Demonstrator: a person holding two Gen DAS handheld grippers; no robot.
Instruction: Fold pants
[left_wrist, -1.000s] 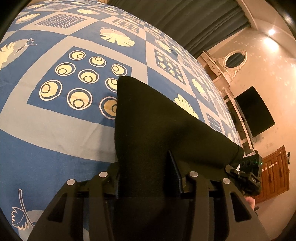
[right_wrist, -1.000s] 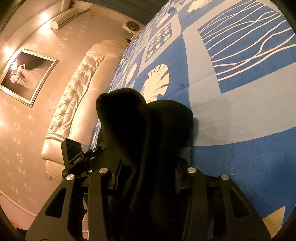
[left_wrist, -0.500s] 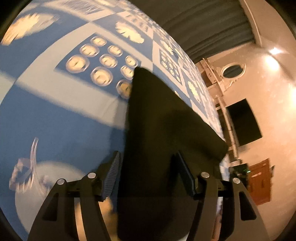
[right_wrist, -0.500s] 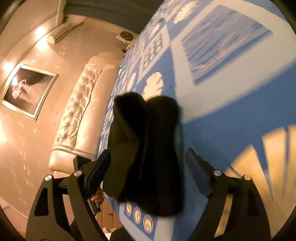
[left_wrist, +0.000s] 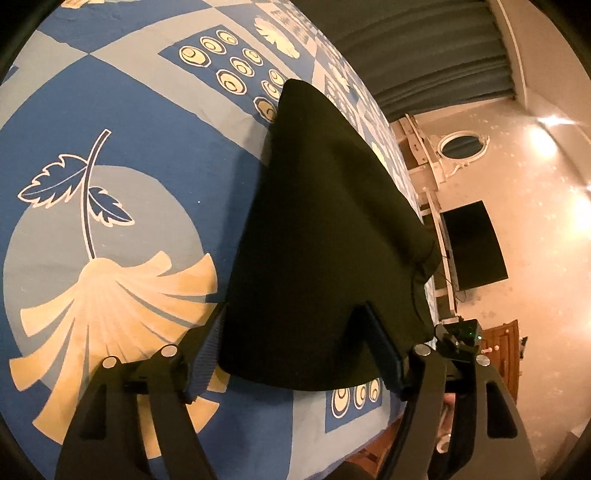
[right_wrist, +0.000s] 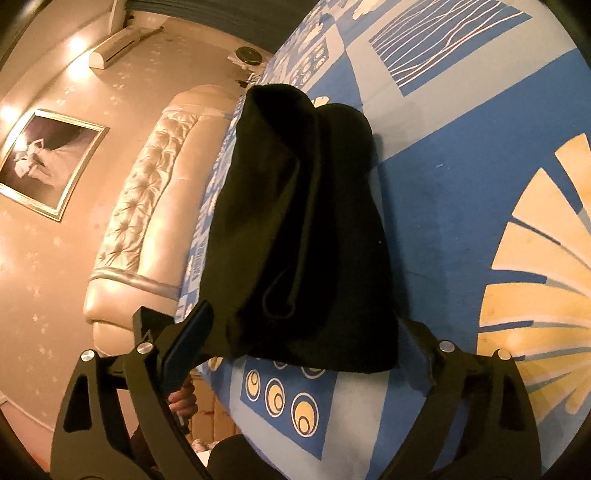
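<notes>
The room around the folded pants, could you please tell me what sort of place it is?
Most likely a bedroom in a home. The black pants lie on a bed spread with a blue patterned sheet, a tufted cream headboard stands at one end, and a dark wall-mounted screen hangs opposite.

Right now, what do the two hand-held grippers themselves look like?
Both are matte black plastic. The left hand-held gripper has two angular finger arms with triangular cut-outs, round silver pivot screws and ribbed dark-blue pads. The right hand-held gripper is built the same way, with smooth dark pads. In the left wrist view its black camera block shows a small green light. No cables or sleeves are visible.
</notes>
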